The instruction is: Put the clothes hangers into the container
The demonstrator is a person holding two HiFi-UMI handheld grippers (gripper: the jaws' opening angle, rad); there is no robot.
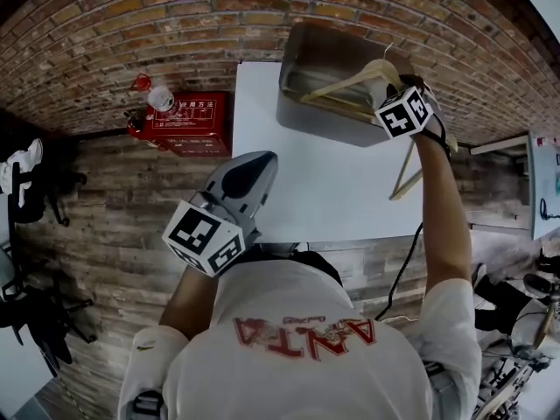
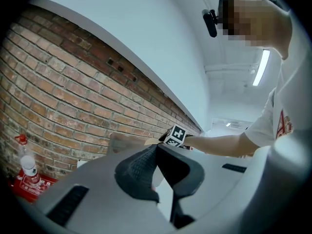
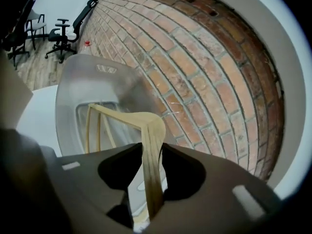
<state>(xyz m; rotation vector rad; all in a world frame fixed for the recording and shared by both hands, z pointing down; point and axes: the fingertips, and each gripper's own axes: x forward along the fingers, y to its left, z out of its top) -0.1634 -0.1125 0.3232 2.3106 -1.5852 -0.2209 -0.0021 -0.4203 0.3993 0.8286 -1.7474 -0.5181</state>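
A grey plastic container (image 1: 302, 116) stands at the far side of the white table (image 1: 324, 191), against the brick wall. My right gripper (image 1: 391, 84) is over its right end and shut on a light wooden hanger (image 1: 350, 81). In the right gripper view the hanger (image 3: 146, 130) runs up between the pads of the gripper (image 3: 152, 152), and its far end reaches over the container (image 3: 73, 96). A second wooden hanger (image 1: 408, 171) lies at the table's right edge. My left gripper (image 1: 254, 160) hovers over the table's near left part, and its tips (image 2: 157, 150) meet with nothing between them.
A red box (image 1: 188, 121) with a clear bottle (image 1: 162, 99) on it sits on the floor left of the table. Black office chairs (image 1: 35, 191) stand further left. The brick wall (image 1: 175, 24) runs right behind the container.
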